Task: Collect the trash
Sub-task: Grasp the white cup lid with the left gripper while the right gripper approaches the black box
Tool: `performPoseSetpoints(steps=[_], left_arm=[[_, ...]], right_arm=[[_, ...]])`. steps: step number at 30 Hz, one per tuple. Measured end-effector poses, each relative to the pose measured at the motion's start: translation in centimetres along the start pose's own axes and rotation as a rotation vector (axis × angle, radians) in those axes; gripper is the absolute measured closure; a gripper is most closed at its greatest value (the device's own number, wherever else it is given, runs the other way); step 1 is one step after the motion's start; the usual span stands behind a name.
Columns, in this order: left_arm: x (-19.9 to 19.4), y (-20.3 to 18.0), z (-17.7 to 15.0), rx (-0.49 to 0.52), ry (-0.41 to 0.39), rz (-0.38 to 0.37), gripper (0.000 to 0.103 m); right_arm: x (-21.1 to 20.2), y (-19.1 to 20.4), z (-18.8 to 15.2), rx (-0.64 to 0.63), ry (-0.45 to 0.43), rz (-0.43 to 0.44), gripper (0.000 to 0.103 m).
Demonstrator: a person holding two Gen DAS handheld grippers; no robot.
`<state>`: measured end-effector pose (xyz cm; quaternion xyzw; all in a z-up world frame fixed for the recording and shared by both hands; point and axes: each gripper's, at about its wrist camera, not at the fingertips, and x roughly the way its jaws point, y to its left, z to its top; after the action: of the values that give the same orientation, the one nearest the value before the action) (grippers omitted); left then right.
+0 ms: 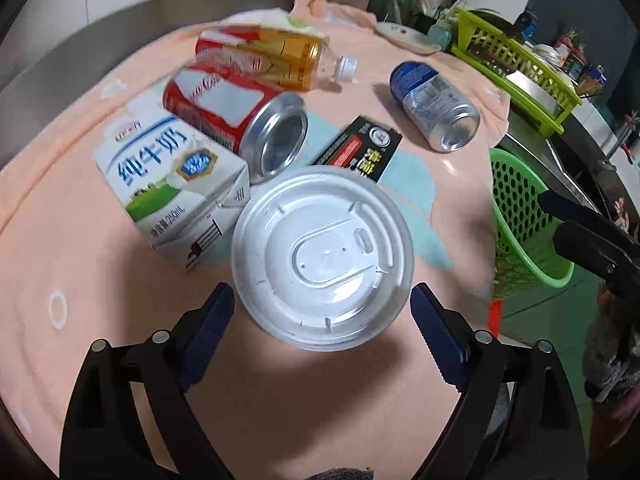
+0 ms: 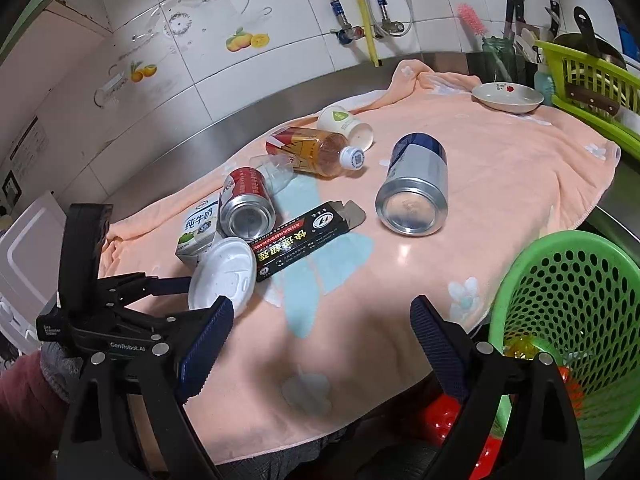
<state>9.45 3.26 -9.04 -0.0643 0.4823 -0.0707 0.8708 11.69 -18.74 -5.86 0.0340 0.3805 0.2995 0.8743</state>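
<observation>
Trash lies on a peach towel [image 2: 500, 184]: a white lidded cup [image 1: 322, 258], a milk carton [image 1: 172, 180], a red can [image 1: 236, 116], a tea bottle [image 1: 276, 56], a black box [image 1: 360, 150] and a blue-silver can [image 1: 436, 106]. My left gripper [image 1: 322, 332] is open, its fingers on either side of the lidded cup and close to it. In the right wrist view the left gripper's fingers [image 2: 172, 286] flank the cup [image 2: 222, 276]. My right gripper [image 2: 322, 340] is open and empty over the towel's front edge. A green mesh bin [image 2: 572, 320] stands at the right.
A paper cup [image 2: 346, 122] lies behind the bottle [image 2: 316, 150]. A white dish [image 2: 506, 98] and a green dish rack [image 2: 592, 80] sit at the back right. A steel counter rim and tiled wall run behind the towel.
</observation>
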Motion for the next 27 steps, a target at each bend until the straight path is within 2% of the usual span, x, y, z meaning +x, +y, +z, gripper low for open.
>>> performPoseSetpoints(steps=[14, 21, 23, 27], left_arm=[[0.3, -1.2, -0.1, 0.088, -0.005, 0.025, 0.013], [1.1, -1.0, -0.3, 0.08, -0.005, 0.041, 0.013], [0.9, -1.0, -0.3, 0.082, -0.022, 0.041, 0.017], [0.2, -1.1, -0.4, 0.094, -0.055, 0.049, 0.019]], right_arm=[[0.8, 0.2, 0.0, 0.008, 0.012, 0.011, 0.016], [1.2, 0.4, 0.1, 0.009, 0.015, 0.018, 0.016], [1.3, 0.5, 0.1, 0.008, 0.018, 0.016, 0.016], [1.3, 0.8, 0.3, 0.001, 0.019, 0.008, 0.016]])
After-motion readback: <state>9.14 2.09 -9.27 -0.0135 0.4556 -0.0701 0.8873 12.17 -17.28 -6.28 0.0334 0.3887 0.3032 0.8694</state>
